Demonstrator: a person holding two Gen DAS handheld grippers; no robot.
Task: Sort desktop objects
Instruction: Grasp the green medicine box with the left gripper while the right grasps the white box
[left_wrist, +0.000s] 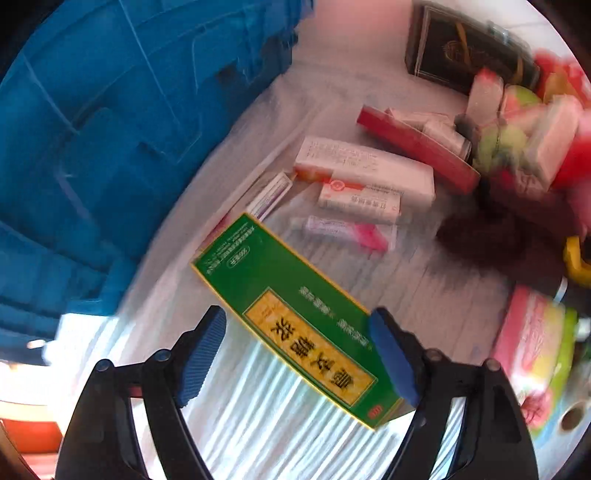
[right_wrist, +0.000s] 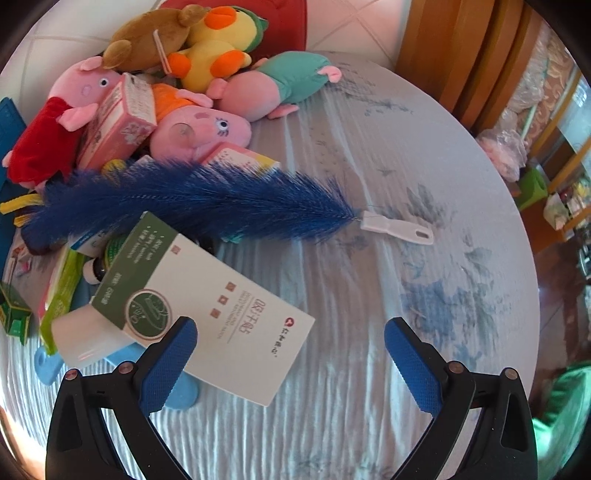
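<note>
My left gripper (left_wrist: 295, 332) is shut on a green box with a yellow label (left_wrist: 288, 317), gripping it slantwise across its width above the tablecloth. The box looks sharp while everything behind it is blurred. Beyond it lie several white medicine boxes (left_wrist: 365, 170) and a pink tube (left_wrist: 343, 230). My right gripper (right_wrist: 291, 354) stands open over the cloth with nothing between its fingers. A white and green box (right_wrist: 221, 314) lies just beside its left finger, resting on a white tube (right_wrist: 88, 339). A blue feather duster (right_wrist: 203, 203) with a white handle (right_wrist: 399, 227) lies across the table beyond it.
A big blue crate (left_wrist: 110, 129) fills the left side. A red tray (left_wrist: 417, 151) of small boxes, a dark box (left_wrist: 461, 51) and a pink-green packet (left_wrist: 532, 350) sit to the right. Plush toys (right_wrist: 199, 125) and a pink carton (right_wrist: 118, 118) pile up at the back left. The round table's edge (right_wrist: 517, 221) curves at right.
</note>
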